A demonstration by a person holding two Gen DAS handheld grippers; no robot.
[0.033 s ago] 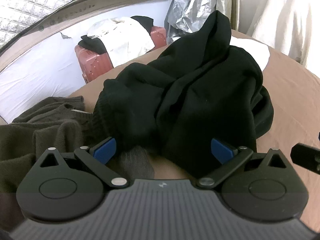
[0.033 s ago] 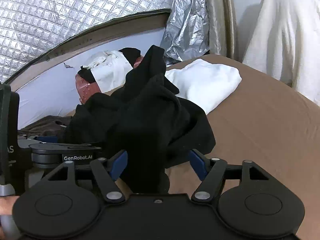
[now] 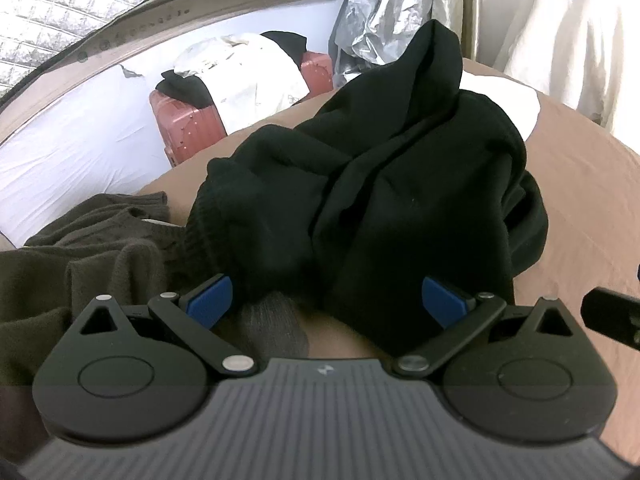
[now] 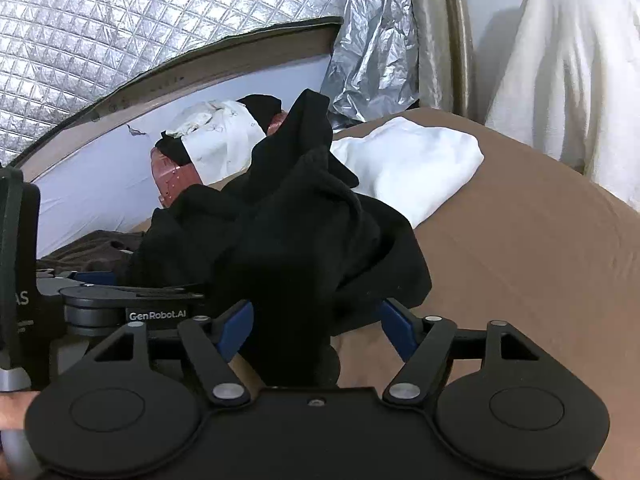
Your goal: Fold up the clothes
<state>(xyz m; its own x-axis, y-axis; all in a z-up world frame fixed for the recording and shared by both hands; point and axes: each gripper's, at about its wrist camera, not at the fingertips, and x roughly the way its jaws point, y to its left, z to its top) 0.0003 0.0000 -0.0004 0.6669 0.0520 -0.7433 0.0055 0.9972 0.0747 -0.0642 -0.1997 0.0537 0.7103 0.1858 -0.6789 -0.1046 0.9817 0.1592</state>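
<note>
With both your left gripper point(image 3: 326, 300) and right gripper point(image 4: 316, 330) spread wide and gripping nothing, pinch one edge of the black garment point(image 3: 380, 208) just ahead, not the bunch.

Clothes heaped on brown bed point(image 3: 580, 184)

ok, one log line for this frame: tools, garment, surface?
left tool: open | right tool: open, cloth between pads | black garment: crumpled, unfolded | brown bed cover: under it
</note>
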